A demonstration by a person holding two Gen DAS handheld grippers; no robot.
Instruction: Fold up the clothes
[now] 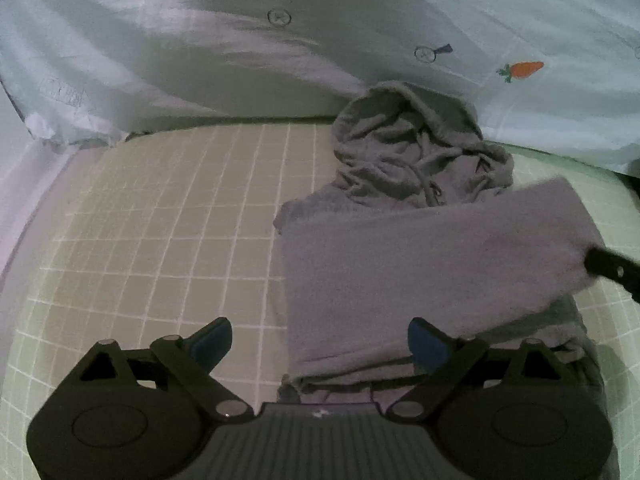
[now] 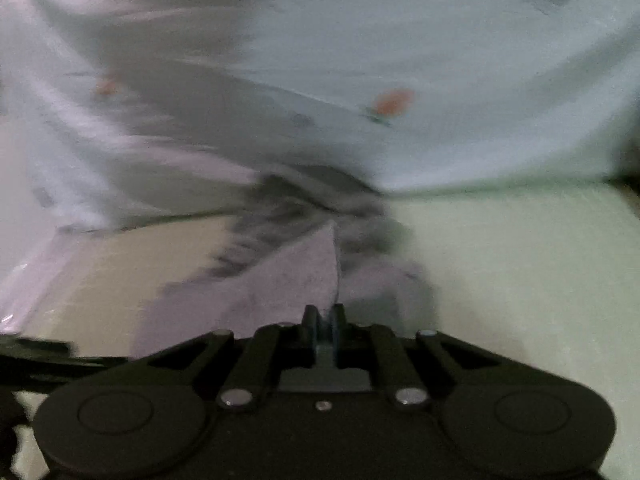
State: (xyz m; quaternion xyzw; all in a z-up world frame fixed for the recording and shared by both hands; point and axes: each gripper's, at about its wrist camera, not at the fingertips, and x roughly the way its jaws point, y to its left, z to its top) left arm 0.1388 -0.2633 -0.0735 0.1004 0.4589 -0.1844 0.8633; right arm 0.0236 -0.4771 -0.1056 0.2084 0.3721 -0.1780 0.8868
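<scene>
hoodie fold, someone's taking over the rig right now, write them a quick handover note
Left gripper: open, empty, hovering over the near left edge of the grey hoodie.
Right gripper: shut on a fold of the hoodie, which it holds up over the body; the right wrist view is blurred.
The hoodie lies on the checked sheet, hood crumpled at the far end against the carrot-print duvet.
Done: one side looks folded across the body.
Left: lay down the held part, tidy the hood, then probably fold the length.
</scene>
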